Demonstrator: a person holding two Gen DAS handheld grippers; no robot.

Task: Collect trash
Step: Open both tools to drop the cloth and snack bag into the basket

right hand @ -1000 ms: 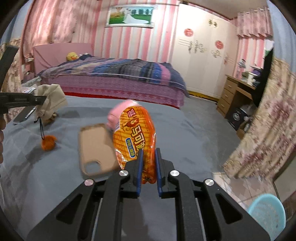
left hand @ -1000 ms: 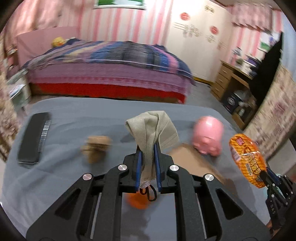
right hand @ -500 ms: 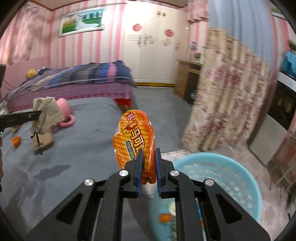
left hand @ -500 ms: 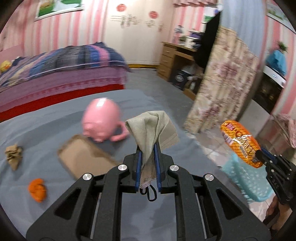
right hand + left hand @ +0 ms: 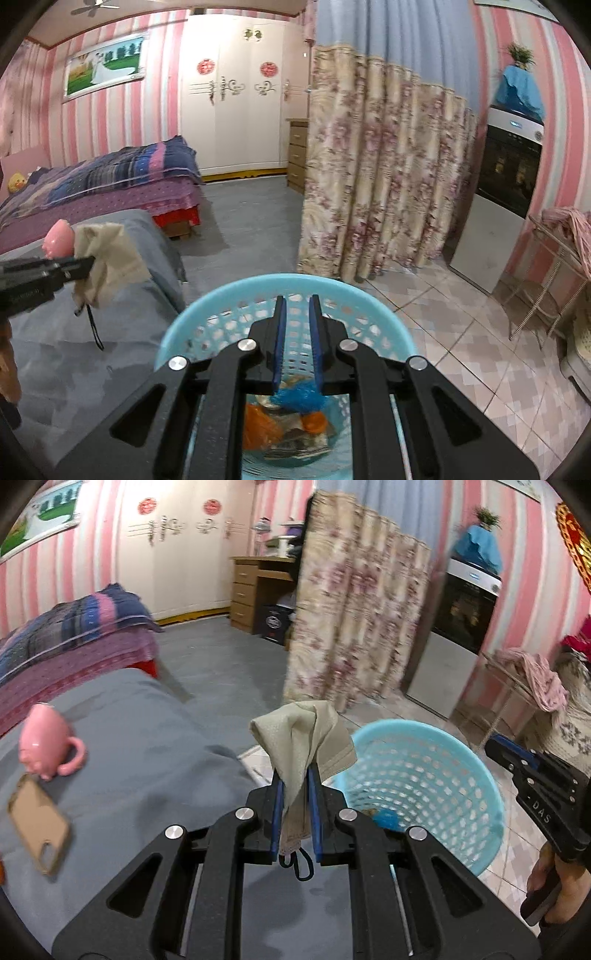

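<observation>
Black left claw (image 5: 295,771): clamped on a beige cloth (image 5: 303,734), which sticks up and flops over the tips; a dark cord dangles below.
Cloth's place: over the near edge of the grey cover (image 5: 147,775), just left of the blue basket (image 5: 424,775) and not yet above it.
Right claw (image 5: 297,299): closed down and empty, pointing into the basket from above.
Basket contents: orange wrapper (image 5: 258,428), blue scrap (image 5: 299,395) and other litter on the bottom.
Far left on the cover: pink pig mug (image 5: 48,744), with a tan phone case (image 5: 38,829) nearer.
</observation>
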